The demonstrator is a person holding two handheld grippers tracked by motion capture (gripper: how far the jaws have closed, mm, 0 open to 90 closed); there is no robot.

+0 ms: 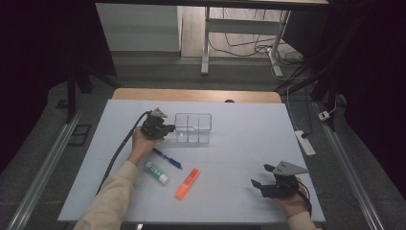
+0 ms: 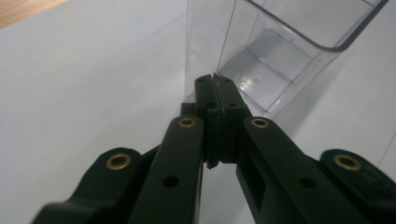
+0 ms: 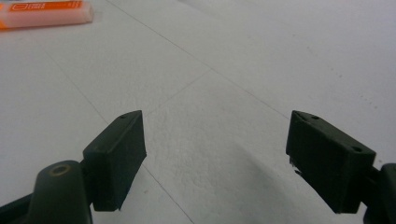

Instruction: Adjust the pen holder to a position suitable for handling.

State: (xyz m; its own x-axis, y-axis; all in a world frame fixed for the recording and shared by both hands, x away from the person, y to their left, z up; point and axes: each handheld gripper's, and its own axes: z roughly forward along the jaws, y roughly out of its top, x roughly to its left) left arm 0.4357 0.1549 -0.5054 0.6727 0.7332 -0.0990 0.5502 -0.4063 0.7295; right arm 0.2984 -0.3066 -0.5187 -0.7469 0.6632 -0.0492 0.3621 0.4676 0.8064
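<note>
Jaws of the left gripper (image 1: 168, 128) are pressed together with nothing between them, their tips at the lower left corner of the clear divided box (image 1: 193, 128), which stands on the bench (image 1: 249, 143) just above the frame's centre. Right gripper (image 1: 263, 176), at lower right, rests with jaws wide apart over bare bench. Below the box lie a blue pen (image 1: 167, 158), a glue stick (image 1: 157, 172) and an orange highlighter (image 1: 187, 183).

Pale blue-white sheet with faint grid lines (image 1: 239, 143) over my wooden table (image 1: 191, 94), clear divided organizer box (image 1: 193, 128) near its middle, blue pen (image 1: 167, 158), white-and-green glue stick (image 1: 157, 172) and orange highlighter (image 1: 187, 183) lying nearer me.
</note>
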